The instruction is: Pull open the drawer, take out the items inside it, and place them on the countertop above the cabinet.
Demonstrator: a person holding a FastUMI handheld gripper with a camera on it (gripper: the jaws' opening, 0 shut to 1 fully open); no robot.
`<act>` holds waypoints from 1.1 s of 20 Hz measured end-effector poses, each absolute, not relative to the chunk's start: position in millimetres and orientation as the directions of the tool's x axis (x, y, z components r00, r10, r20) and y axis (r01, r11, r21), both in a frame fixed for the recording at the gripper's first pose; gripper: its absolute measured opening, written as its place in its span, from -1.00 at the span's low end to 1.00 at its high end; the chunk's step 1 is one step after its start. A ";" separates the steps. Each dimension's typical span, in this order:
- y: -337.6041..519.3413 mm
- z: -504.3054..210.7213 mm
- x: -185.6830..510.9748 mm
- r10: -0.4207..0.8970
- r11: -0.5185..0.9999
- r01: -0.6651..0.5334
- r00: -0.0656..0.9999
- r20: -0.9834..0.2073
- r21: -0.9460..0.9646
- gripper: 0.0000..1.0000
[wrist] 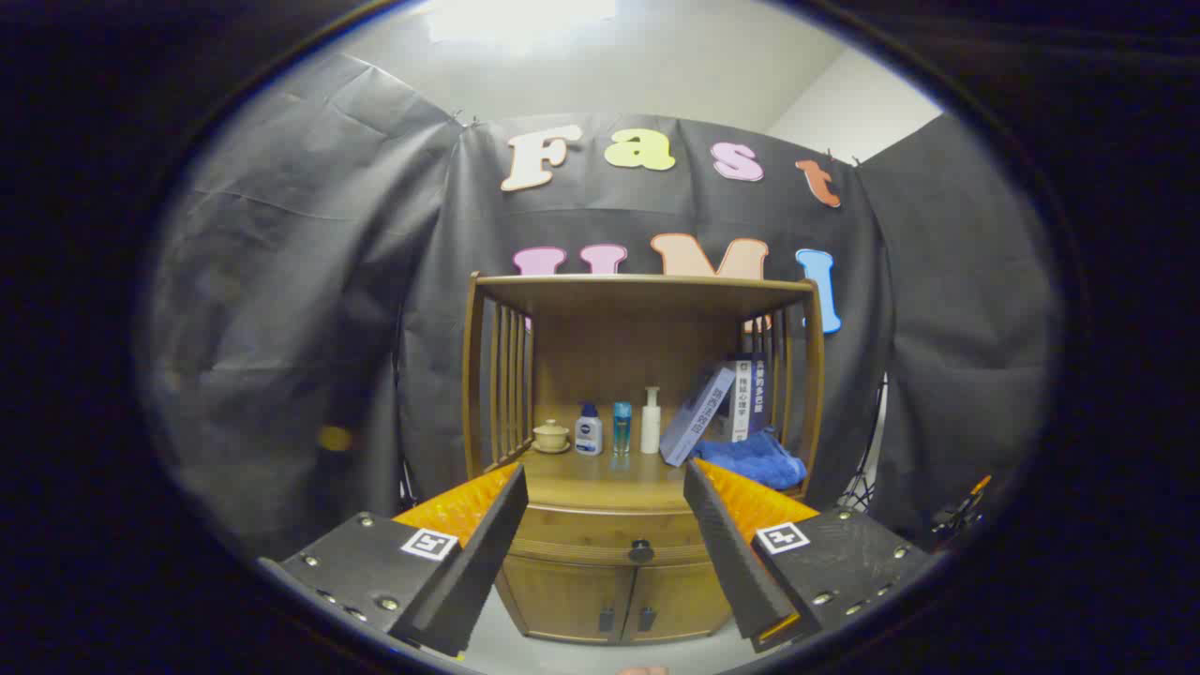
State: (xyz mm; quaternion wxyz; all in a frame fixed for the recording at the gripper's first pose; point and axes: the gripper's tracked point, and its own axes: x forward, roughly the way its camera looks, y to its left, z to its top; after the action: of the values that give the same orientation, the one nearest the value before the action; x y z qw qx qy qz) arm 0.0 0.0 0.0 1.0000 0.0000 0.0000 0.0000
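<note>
Tool (605, 487) fingers spread wide, holding nothing, with the wooden cabinet (614, 581) beyond them. Drawer (609, 539) is shut, dark knob (641, 551) between the fingers. Up on the table (600, 478): cup (550, 436), three bottles (619, 427), leaning books (722, 403), blue cloth (750, 459). Black cloth walls all round.

No legible text: print on the books (741, 401) too small, coded square tags (429, 544) on the fingers (469, 562) of the spread gripper (605, 469).
</note>
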 end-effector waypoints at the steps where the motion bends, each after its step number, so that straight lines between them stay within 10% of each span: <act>1: -2.9 1.1 -1.1 -0.003 1.000 0.003 1.000 0.002 0.010 1.00; 22: 4.3 3.0 -9.7 -0.005 1.000 0.005 1.000 0.029 -0.009 0.99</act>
State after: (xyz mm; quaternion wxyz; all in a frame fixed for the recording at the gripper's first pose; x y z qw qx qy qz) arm -9.7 4.3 3.0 0.9999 -0.0047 -0.0146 -0.0027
